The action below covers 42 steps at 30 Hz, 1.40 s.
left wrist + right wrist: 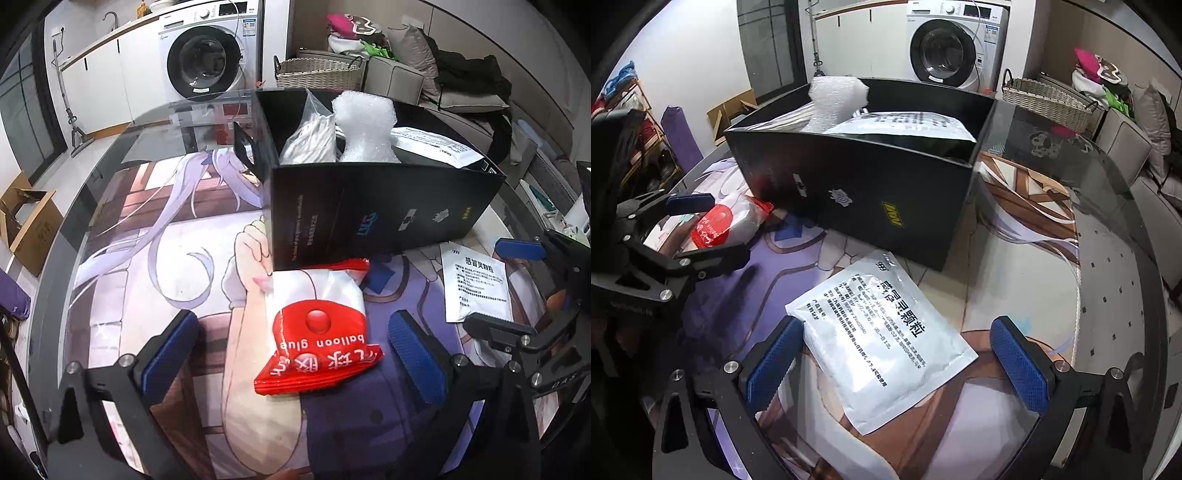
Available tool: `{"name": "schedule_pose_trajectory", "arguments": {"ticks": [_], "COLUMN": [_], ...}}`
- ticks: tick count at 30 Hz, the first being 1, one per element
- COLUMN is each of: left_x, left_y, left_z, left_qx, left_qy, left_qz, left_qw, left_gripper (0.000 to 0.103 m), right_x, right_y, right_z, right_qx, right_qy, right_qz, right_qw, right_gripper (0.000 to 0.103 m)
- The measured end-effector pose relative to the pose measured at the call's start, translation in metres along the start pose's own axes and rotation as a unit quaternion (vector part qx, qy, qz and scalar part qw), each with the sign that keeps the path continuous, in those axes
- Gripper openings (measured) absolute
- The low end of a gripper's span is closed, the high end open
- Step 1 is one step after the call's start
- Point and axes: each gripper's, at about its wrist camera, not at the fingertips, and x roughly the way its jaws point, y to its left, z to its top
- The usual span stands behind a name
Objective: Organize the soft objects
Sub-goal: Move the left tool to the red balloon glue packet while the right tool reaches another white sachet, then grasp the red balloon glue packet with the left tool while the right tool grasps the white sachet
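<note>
Right wrist view: black box [864, 192] hides red packet's [726, 223] far end.

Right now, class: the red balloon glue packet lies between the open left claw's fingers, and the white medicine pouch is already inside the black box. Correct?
Not quite. The white medicine pouch lies on the table, outside the black box, as the right wrist view shows. The rest stands.

Red-white balloon-glue packet [317, 328], white sachet [882, 343], flat beside black box [864, 199]
</note>
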Motion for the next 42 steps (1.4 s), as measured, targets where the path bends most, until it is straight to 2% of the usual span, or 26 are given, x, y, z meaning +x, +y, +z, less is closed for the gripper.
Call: {"name": "schedule_pose_trajectory", "arguments": {"ticks": [3,7,14,16,20,23,24,25,27,32,38,40,41,42], "left_x": [0.001,0.002,0.003,0.003,0.002,0.0,-0.002,-0.004,-0.01,-0.021,-0.042,-0.053,-0.059,-0.063], "left_y": [0.0,-0.003,-0.006,-0.006,-0.007,-0.01,-0.011,-0.012,-0.014,-0.024,-0.025,-0.024,-0.024,-0.024], "left_z": [0.0,0.0,0.001,0.0,0.001,0.0,-0.001,-0.001,-0.003,-0.007,-0.002,0.0,0.001,0.003], "left_qx": [0.003,0.01,0.013,0.013,0.013,0.021,0.024,0.027,0.037,0.056,0.047,0.039,0.038,0.038], "left_qy": [0.002,0.005,0.006,0.006,0.007,0.004,0.001,-0.004,-0.013,-0.022,-0.049,-0.069,-0.08,-0.086], "left_qz": [0.003,0.012,0.015,0.015,0.016,0.017,0.016,0.014,0.006,-0.017,-0.027,-0.035,-0.04,-0.041], "left_qw": [1.0,0.9999,0.9998,0.9998,0.9998,0.9996,0.9996,0.9995,0.9992,0.998,0.9973,0.9962,0.9953,0.9947], "left_gripper": [0.103,0.103,0.103,0.103,0.101,0.085,0.07,0.05,0.043,0.042,0.042,0.042,0.042,0.042], "right_x": [-0.001,-0.006,-0.012,-0.015,-0.018,-0.018,-0.019,-0.02,-0.02,-0.02,-0.028,-0.035,-0.037,-0.039], "right_y": [0.003,0.011,0.02,0.024,0.028,0.027,0.028,0.028,0.03,0.031,0.035,0.036,0.037,0.038], "right_z": [-0.001,-0.003,-0.009,-0.011,-0.016,-0.017,-0.018,-0.018,-0.019,-0.018,-0.019,-0.02,-0.019,-0.019], "right_qx": [-0.006,-0.015,-0.024,-0.026,-0.026,-0.024,-0.022,-0.021,-0.021,-0.027,-0.031,-0.03,-0.029,-0.028], "right_qy": [-0.004,-0.009,-0.018,-0.02,-0.025,-0.028,-0.03,-0.03,-0.031,-0.032,-0.045,-0.056,-0.058,-0.058], "right_qz": [0.005,0.013,0.019,0.019,0.021,0.021,0.023,0.024,0.024,0.024,0.027,0.026,0.028,0.03], "right_qw": [1.0,1.0,0.999,0.999,0.999,0.999,0.999,0.999,0.999,0.999,0.998,0.998,0.998,0.997], "right_gripper": [0.1,0.081,0.061,0.058,0.057,0.057,0.057,0.057,0.057,0.057,0.052,0.045,0.038,0.038]}}
